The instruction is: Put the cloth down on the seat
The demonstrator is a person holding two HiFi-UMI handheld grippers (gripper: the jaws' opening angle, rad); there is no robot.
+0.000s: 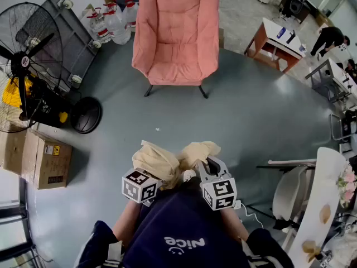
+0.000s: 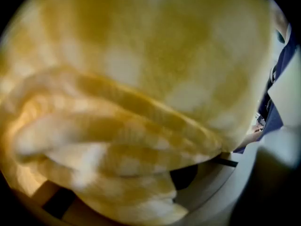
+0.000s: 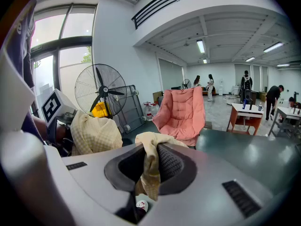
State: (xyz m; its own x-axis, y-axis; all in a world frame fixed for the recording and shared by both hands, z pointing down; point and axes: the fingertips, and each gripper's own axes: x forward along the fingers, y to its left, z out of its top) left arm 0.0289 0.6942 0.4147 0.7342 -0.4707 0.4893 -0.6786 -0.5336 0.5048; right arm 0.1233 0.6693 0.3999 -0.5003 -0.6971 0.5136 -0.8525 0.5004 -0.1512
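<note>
Cloth (image 1: 170,159): bunched, held up by both grippers.
Left gripper (image 1: 153,178): fingers clamped on cloth.
Right gripper (image 3: 149,171): fingers pinched on a cloth edge.
Seat (image 1: 174,54): straight ahead, well apart, neither gripper nearer.

The chair (image 1: 175,35) stands on the floor (image 1: 251,110) ahead of me, bottles (image 1: 114,21) just left of it, the fan (image 1: 25,66) further left, a bench (image 1: 272,28) to its right. A box (image 1: 47,161) sits at the left, nearer me. The cloth (image 1: 167,161) is close before me, well short of the chair.
</note>
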